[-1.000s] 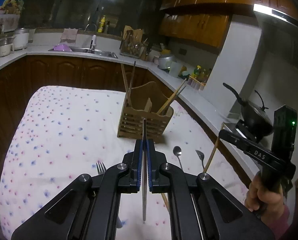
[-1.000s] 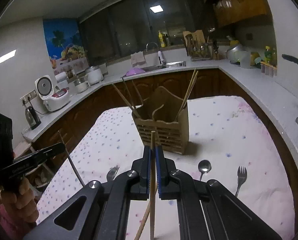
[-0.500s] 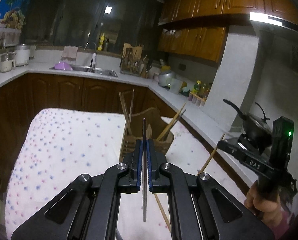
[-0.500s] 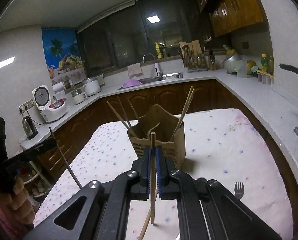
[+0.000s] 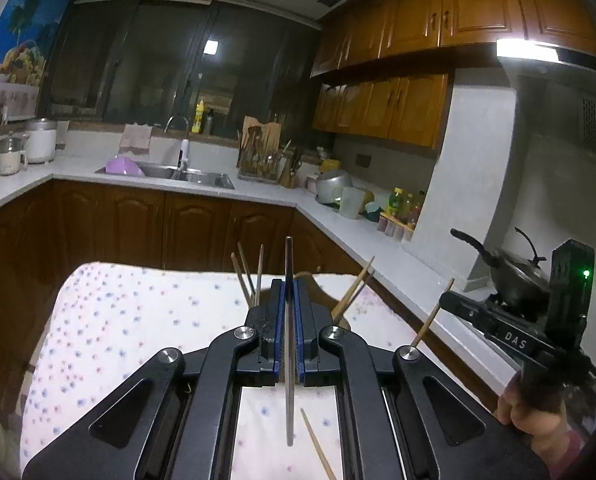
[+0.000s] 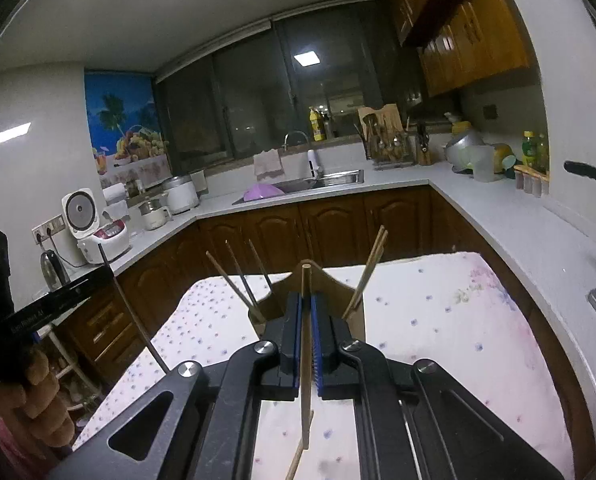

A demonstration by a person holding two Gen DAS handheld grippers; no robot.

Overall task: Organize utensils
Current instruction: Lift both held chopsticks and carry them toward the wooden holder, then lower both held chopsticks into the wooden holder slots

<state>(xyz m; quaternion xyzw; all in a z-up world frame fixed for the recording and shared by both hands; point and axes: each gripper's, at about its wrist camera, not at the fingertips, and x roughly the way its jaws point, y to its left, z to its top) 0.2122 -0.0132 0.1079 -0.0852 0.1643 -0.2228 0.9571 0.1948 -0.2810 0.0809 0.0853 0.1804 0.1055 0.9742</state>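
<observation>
step: carrying sticks to holder | left claw clamped on metal chopstick, upright | right claw clamped on wooden chopstick | wooden holder at 12 o'clock on desk, mostly hidden | next, likely: lower tips into a free slot, then release

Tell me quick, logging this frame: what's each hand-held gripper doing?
Left hand-held gripper: closed on a metal chopstick.
Right hand-held gripper: closed on a wooden chopstick.
</observation>
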